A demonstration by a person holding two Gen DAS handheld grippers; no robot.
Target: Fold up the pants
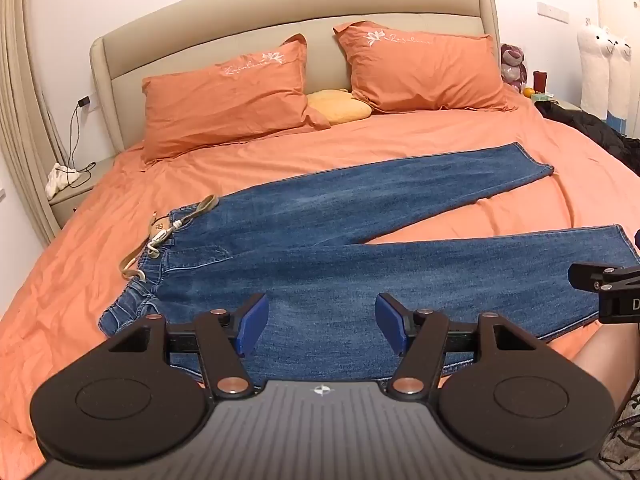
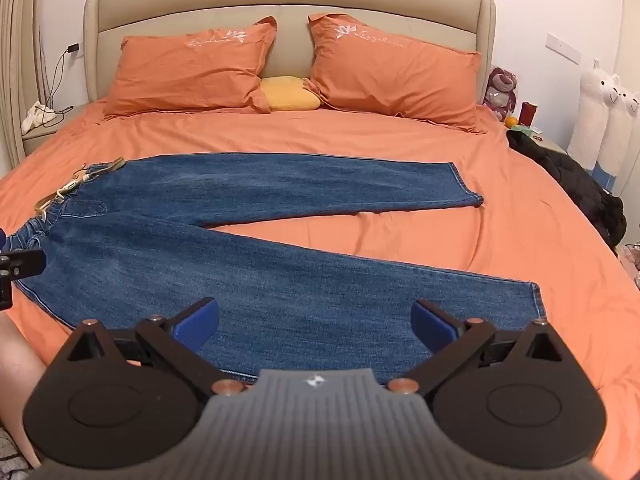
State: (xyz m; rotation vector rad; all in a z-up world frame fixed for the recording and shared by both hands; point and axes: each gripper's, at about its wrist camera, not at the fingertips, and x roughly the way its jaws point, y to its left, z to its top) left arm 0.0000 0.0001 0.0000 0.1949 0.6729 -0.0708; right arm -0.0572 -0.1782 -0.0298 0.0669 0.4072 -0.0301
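Observation:
Blue jeans (image 1: 320, 240) lie flat on the orange bed, waistband at the left with a beige drawstring (image 1: 160, 236), both legs spread apart in a V toward the right. My left gripper (image 1: 322, 324) is open and empty above the near leg's thigh, close to the waist. In the right wrist view the jeans (image 2: 260, 264) fill the middle, and my right gripper (image 2: 316, 326) is open wide and empty above the near leg, close to its hem (image 2: 538, 300). The right gripper's edge shows in the left wrist view (image 1: 600, 280).
Two orange pillows (image 2: 192, 72) (image 2: 392, 72) and a yellow cushion (image 2: 290, 94) lie at the beige headboard. A black garment (image 2: 576, 184) lies on the bed's right edge. Plush toys (image 2: 600, 120) stand beside the right nightstand. A left nightstand (image 1: 72, 192) holds a white cloth and cable.

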